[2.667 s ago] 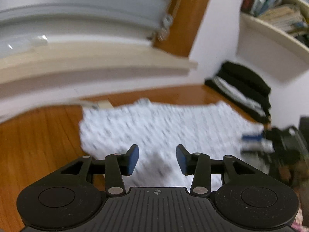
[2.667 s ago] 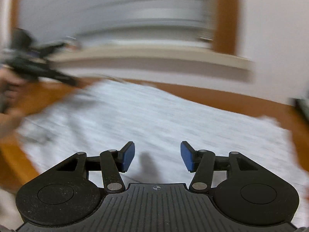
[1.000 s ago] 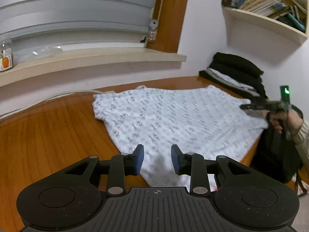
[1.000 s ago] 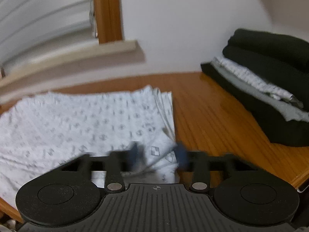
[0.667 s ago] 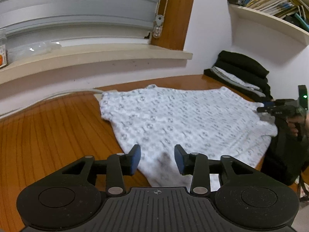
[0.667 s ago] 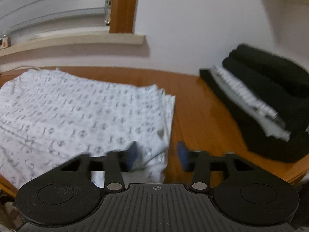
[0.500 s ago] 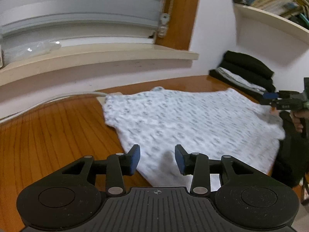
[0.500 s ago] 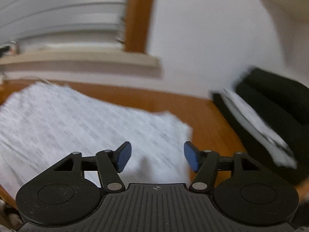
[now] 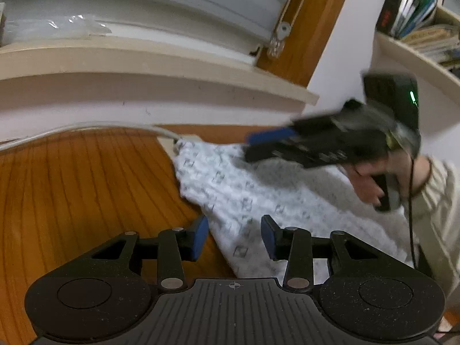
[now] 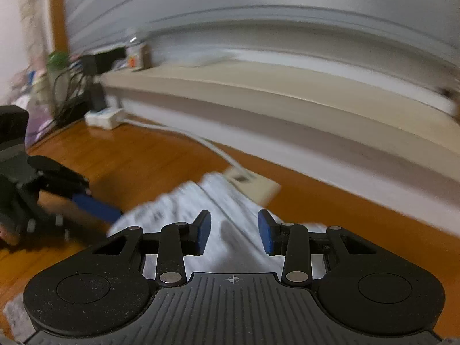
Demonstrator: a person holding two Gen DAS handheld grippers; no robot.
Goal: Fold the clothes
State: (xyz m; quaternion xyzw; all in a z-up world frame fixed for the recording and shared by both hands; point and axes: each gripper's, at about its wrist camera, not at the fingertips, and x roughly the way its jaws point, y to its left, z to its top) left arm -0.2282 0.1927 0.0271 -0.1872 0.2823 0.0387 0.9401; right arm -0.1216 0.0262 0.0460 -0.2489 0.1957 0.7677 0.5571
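A white garment with a small grey print lies flat on the wooden table. My left gripper hovers over its near left edge, jaws apart, with cloth below the gap and nothing pinched. My right gripper is above the garment's far corner. Its jaws are closing and the pads are still clear of the cloth. In the left wrist view the right gripper reaches in from the right over the garment, held by a hand. In the right wrist view the left gripper's blue finger shows at the left.
A white cable runs along the table's back edge to a beige block by the garment's corner. A windowsill juts out over the back. A power strip and cords sit far left. A bookshelf hangs at the right.
My right gripper swung from the garment's right edge, by the black clothes stack, across to its far left corner. My left gripper moved closer to the garment's left edge and its jaws widened.
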